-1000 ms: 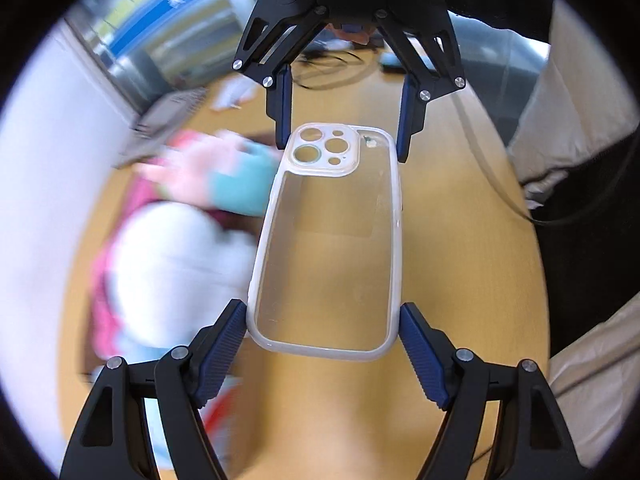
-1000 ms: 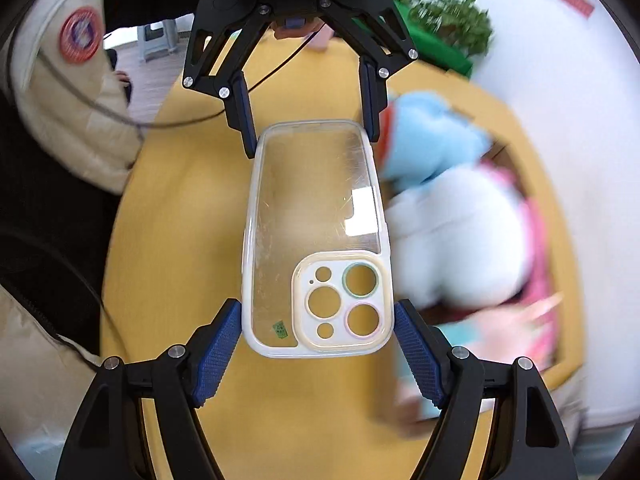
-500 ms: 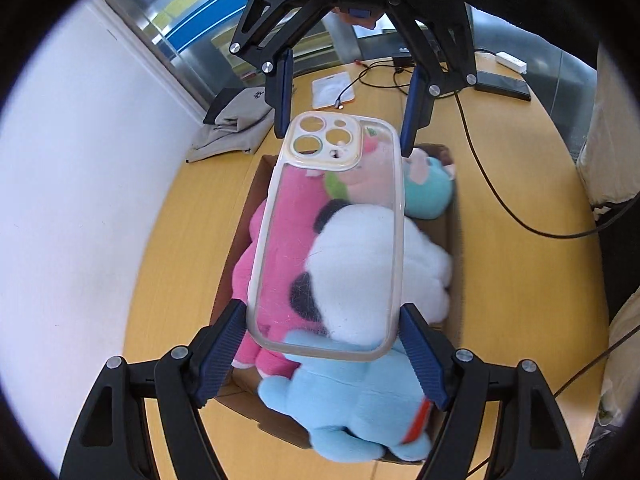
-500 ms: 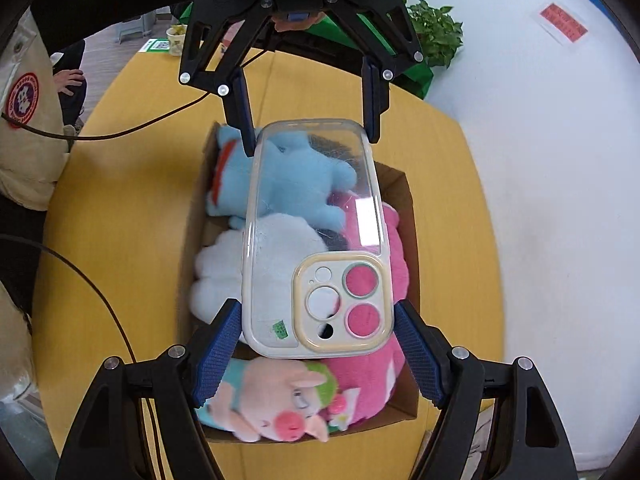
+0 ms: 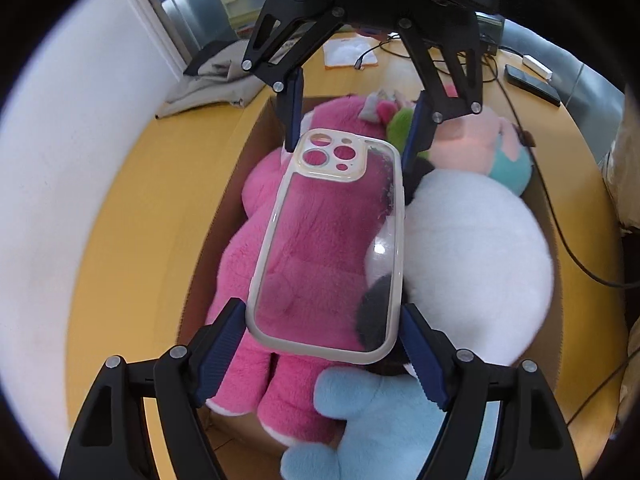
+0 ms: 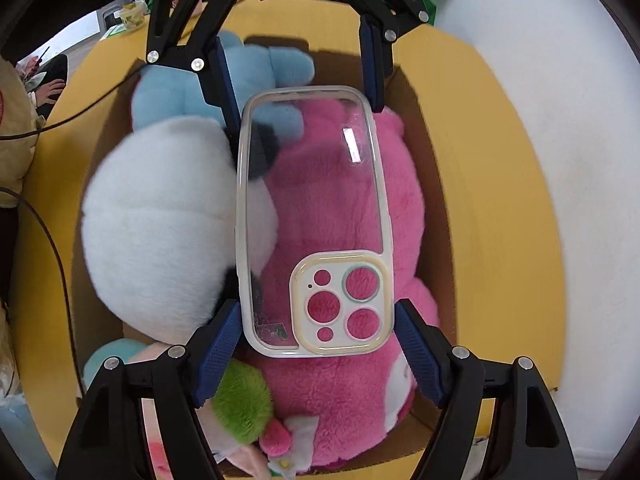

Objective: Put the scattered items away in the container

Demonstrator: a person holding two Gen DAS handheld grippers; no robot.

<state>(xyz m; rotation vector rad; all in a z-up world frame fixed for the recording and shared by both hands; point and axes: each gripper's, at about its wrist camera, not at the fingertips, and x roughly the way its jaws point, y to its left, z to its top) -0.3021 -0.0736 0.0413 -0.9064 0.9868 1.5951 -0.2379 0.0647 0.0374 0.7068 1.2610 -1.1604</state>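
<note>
A clear phone case [image 5: 332, 240] with a cream camera frame is held between both grippers, just above a cardboard box [image 5: 224, 216] full of plush toys. My left gripper [image 5: 324, 344] is shut on its plain end; my right gripper [image 5: 352, 120] faces it, shut on the camera end. In the right wrist view the case [image 6: 312, 216] hangs over the pink plush [image 6: 344, 392], with my right gripper [image 6: 320, 344] at the camera end and the left gripper [image 6: 300, 80] opposite. A white panda plush [image 6: 160, 232] and a blue plush [image 6: 256, 68] lie beside the pink one.
The box [image 6: 428, 120] stands on a yellow round table [image 6: 500, 184] by a white wall. A grey cloth [image 5: 216, 84], a white packet [image 5: 348, 52], cables and a dark phone [image 5: 532, 84] lie on the far side. A seated person [image 6: 16, 128] is at the left.
Both grippers carried the phone case from over bare table to above the box, then lowered it close over the pink plush. The grip has not changed.
</note>
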